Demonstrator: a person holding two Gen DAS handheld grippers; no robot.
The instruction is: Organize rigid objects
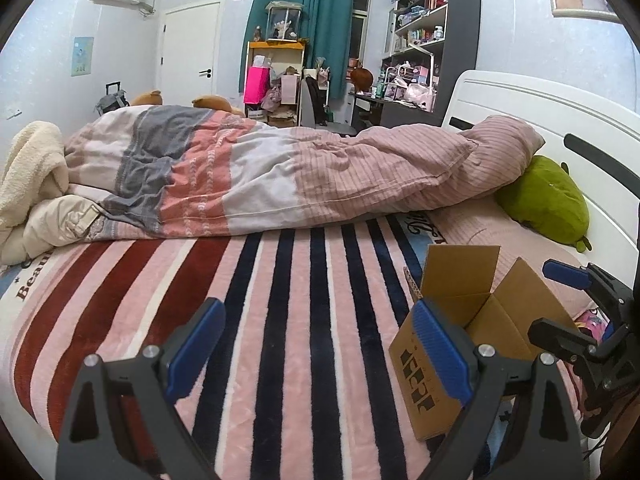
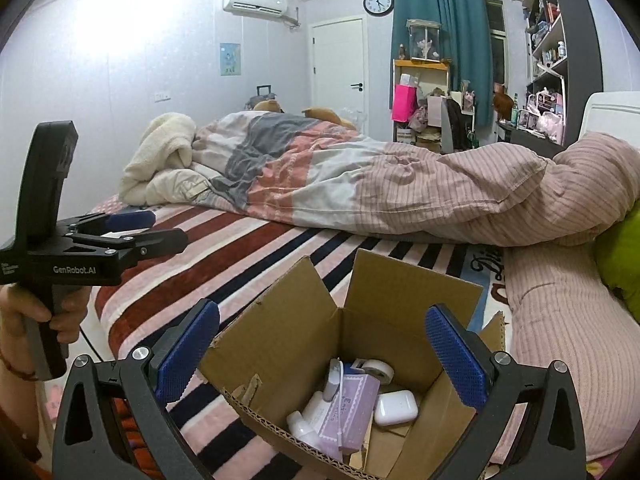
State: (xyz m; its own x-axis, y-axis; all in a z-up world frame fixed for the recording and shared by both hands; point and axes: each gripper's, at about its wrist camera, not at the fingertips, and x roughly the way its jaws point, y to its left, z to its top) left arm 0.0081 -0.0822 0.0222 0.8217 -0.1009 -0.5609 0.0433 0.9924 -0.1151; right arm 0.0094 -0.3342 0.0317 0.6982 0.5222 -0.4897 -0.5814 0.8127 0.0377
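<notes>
- Two claws over the striped blanket on the bed, both spread wide and gripping nothing.
- Right claw poised above the open cardboard box, blue pads to either side of its mouth, clear of the flaps.
- Left claw over bare blanket, box just to its right; in the right view, "GenRobot.AI" legible on its black body, handle held by a hand.
- Box near the bed's near edge, by the pink pillow; mouth facing up, flaps raised; black print on its outer side, not readable.
- Inside, lying jumbled: lilac carton with unreadable script, tilted, long axis running toward the camera; white earbud case; tape roll; white bottle.
- "Beau…" partly visible at the blanket's left edge.
- Open striped room left of the box; rumpled quilt across the far side.
</notes>
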